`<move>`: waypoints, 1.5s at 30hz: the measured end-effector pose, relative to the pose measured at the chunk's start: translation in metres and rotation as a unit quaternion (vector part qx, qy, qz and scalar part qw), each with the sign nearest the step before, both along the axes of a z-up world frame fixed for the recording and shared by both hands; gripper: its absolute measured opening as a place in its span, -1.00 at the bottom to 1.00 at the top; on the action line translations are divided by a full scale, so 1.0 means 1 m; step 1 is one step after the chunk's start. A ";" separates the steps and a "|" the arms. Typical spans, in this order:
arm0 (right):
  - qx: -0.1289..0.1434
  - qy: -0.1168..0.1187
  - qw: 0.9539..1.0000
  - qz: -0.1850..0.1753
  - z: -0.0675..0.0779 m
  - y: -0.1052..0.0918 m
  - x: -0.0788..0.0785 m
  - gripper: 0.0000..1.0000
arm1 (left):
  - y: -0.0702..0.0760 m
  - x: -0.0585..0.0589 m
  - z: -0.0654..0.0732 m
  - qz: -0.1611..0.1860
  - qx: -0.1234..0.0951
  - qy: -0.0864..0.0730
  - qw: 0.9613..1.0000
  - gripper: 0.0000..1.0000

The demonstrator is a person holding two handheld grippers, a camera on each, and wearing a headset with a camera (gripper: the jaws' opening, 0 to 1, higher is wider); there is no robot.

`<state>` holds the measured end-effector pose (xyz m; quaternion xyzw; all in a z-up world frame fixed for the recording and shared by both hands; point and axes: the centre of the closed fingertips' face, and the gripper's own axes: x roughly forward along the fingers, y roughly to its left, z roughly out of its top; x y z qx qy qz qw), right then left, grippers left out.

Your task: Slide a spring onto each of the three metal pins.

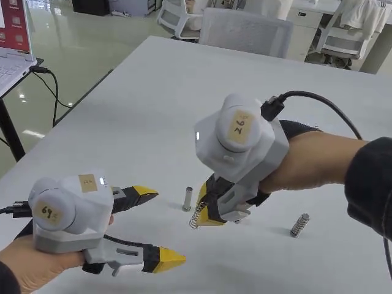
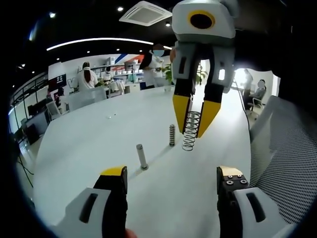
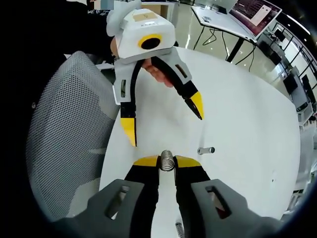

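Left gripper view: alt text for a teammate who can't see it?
The right gripper hangs over the table, shut on a spring. Nearby stand a bare metal pin and an upright spring; the left gripper is open in the foreground.

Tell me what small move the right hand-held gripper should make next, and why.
Probably shift the right hand-held gripper sideways until its spring hangs over the bare pin, then lower it. The spring is clamped between the jaws just beside that pin, which stands upright with nothing on it. The second pin already carries a spring.
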<state>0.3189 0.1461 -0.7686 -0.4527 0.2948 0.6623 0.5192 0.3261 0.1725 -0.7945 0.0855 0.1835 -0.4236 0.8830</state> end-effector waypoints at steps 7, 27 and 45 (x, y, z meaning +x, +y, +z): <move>0.000 -0.004 1.000 -0.006 0.002 -0.002 0.006 -0.74 | 0.002 0.001 -0.001 0.006 -0.003 0.003 1.000 0.58; -0.017 -0.032 0.999 -0.016 0.004 0.002 0.039 -0.74 | 0.008 0.002 -0.002 0.015 -0.008 0.002 1.000 0.59; -0.018 -0.044 0.998 -0.036 -0.002 0.015 0.072 -0.74 | 0.008 0.005 0.002 0.015 -0.010 -0.001 1.000 0.60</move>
